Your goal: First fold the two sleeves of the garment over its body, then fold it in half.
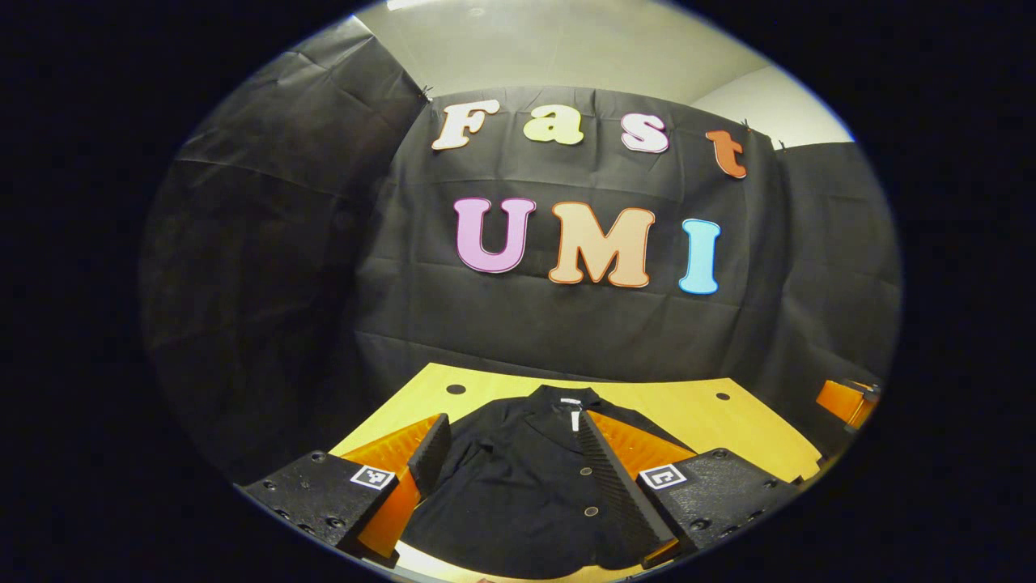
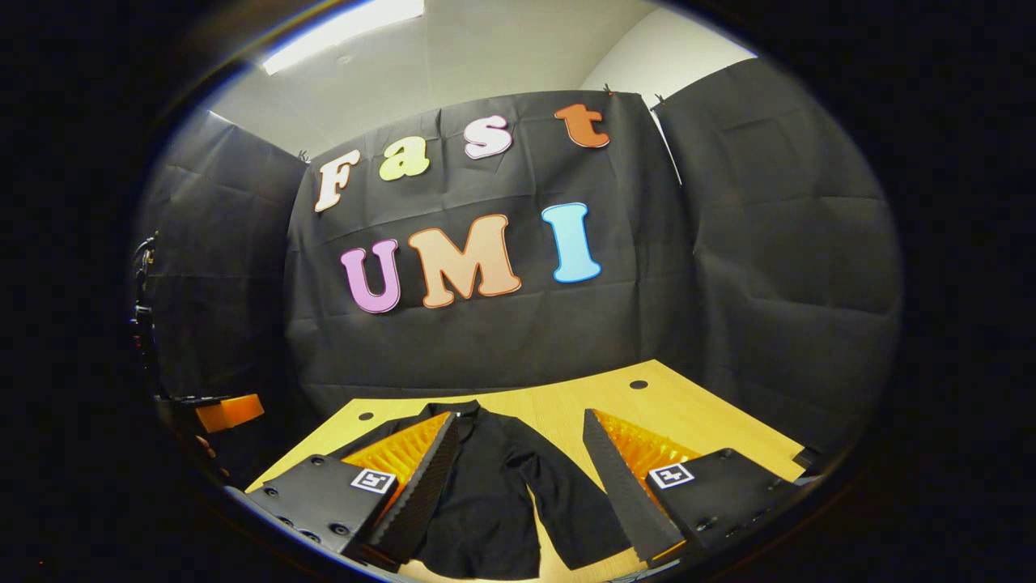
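Dim booth, ceiling light (image 2: 344, 28) glaring; edges perhaps blurred, fisheye-bent.

- The garment (image 1: 526, 486) is lying flat on the table (image 1: 688, 409), collar toward the booth wall behind.
- The left gripper (image 1: 510, 453) and right gripper (image 2: 522, 461) are hovering above its near part, fingers spread apart.

Recording booth, black cloth walls (image 1: 267, 243), wooden table (image 1: 688, 413)
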Tool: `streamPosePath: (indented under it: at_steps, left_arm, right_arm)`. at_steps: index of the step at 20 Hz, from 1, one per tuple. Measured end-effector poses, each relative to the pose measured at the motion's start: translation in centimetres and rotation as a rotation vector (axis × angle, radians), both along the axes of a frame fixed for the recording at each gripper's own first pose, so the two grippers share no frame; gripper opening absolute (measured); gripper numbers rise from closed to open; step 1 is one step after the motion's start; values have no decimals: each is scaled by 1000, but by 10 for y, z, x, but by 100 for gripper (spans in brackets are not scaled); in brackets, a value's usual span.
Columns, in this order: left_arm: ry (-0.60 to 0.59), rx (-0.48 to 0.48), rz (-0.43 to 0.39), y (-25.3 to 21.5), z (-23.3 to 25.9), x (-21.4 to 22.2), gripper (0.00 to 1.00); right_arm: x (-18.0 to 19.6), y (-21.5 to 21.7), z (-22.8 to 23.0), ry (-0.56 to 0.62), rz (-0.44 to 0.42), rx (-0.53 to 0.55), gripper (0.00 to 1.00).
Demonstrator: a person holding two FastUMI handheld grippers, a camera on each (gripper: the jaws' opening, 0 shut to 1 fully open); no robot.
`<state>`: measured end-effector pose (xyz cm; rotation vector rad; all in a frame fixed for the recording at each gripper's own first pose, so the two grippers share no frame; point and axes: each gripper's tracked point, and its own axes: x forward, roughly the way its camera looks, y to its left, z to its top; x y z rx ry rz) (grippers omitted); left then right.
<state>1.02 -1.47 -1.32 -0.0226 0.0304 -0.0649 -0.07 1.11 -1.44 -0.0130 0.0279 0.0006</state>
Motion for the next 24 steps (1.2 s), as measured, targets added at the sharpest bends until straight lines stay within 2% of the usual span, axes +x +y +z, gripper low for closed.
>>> streamPosePath:
  at_steps: [2, 3, 5, 6, 7, 8, 10, 14, 15, 16, 19, 20, 21, 24]
  left_arm:
    - [-1, 1, -2, 1, -2, 2, 94]
    - [0, 3, -2, 2, -2, 1, 94]
    - [1, 4, -1, 3, -4, 0, 93]
    - [4, 4, 2, 4, -4, 0, 94]
    - [7, 5, 6, 7, -6, 0, 94]
    - [13, 4, 11, 9, -8, 0, 94]
    - [20, 0, 15, 11, -11, -1, 94]
    - [24, 4, 32, 16, -14, 0, 92]
    - [24, 3, 35, 17, -14, 0, 92]
    - [25, 0, 36, 18, -14, 0, 93]
    - [23, 0, 43, 22, -14, -3, 93]
    - [19, 0, 48, 22, -13, -4, 93]
    - [16, 0, 52, 24, -12, -3, 93]
    - [12, 3, 67, 29, -11, -4, 94]
  right_arm:
    - [-2, 0, -3, 5, -4, -7, 97]
    - [-3, 0, -2, 5, -5, -9, 93]
    - [-4, 1, -2, 4, -7, -8, 93]
    - [-4, 1, -3, 4, -9, -7, 97]
    - [-3, 1, -3, 7, -11, -6, 94]
    - [-3, 1, -5, 10, -11, -6, 97]
    - [-3, 2, -5, 11, -12, -8, 94]
    - [-3, 2, -6, 11, -15, -10, 97]
    - [-3, 2, -7, 16, -13, -9, 93]
    - [-3, 2, -8, 18, -13, -9, 97]
    - [-1, 0, -10, 22, -16, -15, 97]
    - [-1, -1, -9, 19, -15, -15, 93]
    - [-1, -2, -8, 13, -18, -17, 97]
    - [3, -10, -11, 18, -32, -16, 97]
